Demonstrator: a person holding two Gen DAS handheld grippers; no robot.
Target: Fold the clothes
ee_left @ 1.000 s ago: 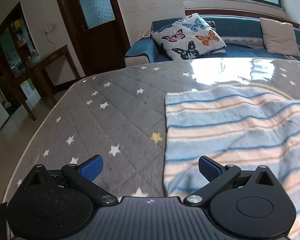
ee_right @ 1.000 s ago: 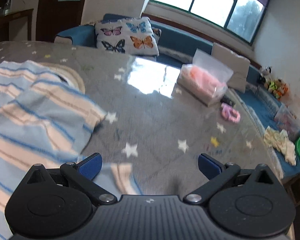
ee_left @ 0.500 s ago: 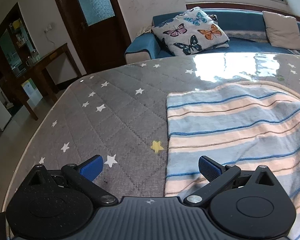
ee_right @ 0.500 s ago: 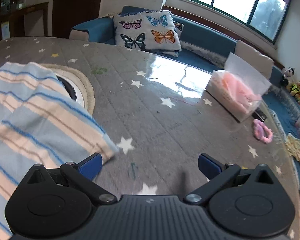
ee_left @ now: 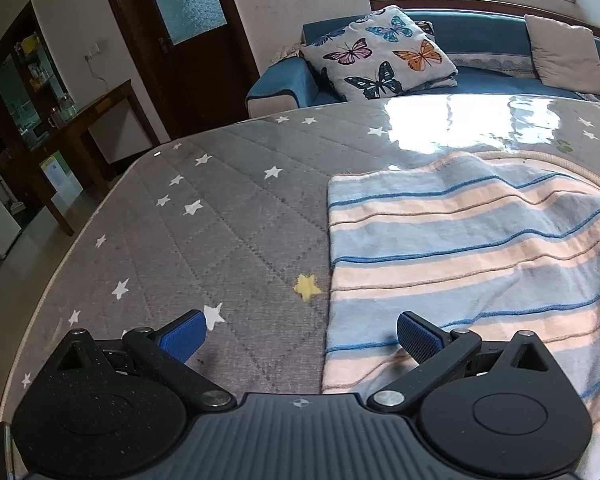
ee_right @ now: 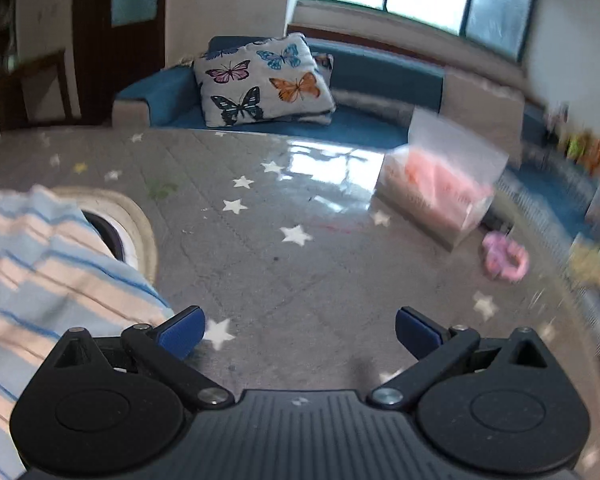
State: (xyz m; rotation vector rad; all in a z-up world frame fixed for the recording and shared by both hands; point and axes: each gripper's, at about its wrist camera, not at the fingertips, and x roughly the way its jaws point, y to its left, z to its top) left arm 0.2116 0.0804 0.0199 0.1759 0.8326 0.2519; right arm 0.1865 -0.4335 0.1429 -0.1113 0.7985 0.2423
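The left gripper hovers with its jaws spread wide and nothing in them, its right pad above the near left edge of the striped garment. The right gripper is likewise gaping and empty; the garment lies by its left finger on the star-patterned table cover, a tissue box ahead to the right.

Striped garment runs off frame; pink-filled box blurred.
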